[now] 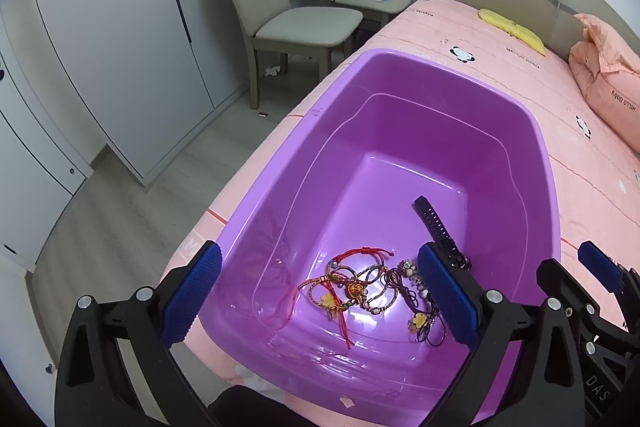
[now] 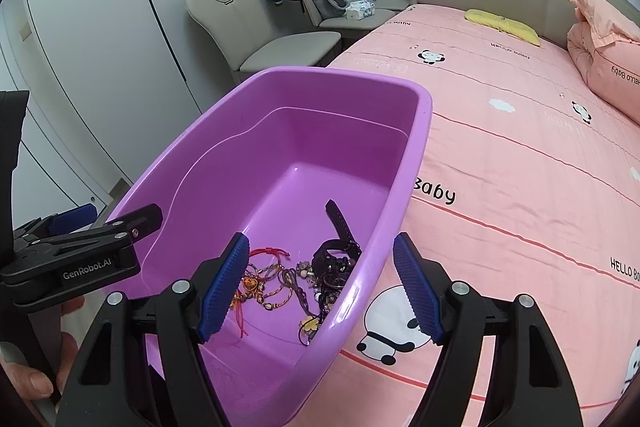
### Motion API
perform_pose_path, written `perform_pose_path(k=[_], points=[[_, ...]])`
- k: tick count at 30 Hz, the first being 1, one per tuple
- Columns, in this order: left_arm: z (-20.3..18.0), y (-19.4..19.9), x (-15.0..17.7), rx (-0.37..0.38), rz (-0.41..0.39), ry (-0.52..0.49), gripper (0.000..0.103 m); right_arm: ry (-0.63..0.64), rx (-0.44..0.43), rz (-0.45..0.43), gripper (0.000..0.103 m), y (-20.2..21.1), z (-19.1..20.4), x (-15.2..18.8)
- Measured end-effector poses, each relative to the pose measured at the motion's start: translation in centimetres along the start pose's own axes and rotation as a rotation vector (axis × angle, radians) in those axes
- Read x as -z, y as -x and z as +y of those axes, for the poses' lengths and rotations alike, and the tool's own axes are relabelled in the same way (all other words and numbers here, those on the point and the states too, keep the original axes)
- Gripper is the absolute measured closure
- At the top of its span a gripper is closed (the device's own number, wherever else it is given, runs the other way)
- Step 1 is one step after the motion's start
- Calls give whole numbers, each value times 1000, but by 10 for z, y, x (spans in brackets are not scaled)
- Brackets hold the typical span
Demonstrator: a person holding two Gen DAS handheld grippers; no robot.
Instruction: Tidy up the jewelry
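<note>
A purple plastic basin (image 1: 440,67) (image 2: 340,75) sits on the pink bed near its edge. A tangle of bracelets and beaded strings (image 1: 352,287) (image 2: 272,283) lies at its near end, with a black watch (image 1: 434,221) (image 2: 336,255) beside it. My left gripper (image 1: 320,297) hangs open above the near end: the left pad is over the basin's left rim, the right pad in front of the beads. My right gripper (image 2: 322,293) is open too, its pads on either side of the basin's right wall without touching it. Neither holds anything.
The bed (image 2: 520,167) stretches right, with a folded pink quilt (image 2: 600,59) and a yellow cloth (image 2: 504,23) by the headboard. Beige chairs (image 1: 304,23) with a jacket stand beyond the basin. White wardrobe doors (image 1: 100,47) and bare floor lie left. A hand (image 2: 32,379) holds the left gripper.
</note>
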State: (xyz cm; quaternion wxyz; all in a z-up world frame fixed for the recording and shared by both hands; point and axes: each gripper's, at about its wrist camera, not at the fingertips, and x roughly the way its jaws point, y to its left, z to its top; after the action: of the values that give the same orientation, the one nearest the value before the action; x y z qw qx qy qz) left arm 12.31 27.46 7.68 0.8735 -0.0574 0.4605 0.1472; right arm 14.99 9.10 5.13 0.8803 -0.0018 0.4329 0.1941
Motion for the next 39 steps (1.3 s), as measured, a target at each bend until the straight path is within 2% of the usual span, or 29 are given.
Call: perform_pose_path(k=[39], points=[[-4, 16, 8, 0, -14, -9, 6, -3, 5, -19, 32, 19, -3, 10]])
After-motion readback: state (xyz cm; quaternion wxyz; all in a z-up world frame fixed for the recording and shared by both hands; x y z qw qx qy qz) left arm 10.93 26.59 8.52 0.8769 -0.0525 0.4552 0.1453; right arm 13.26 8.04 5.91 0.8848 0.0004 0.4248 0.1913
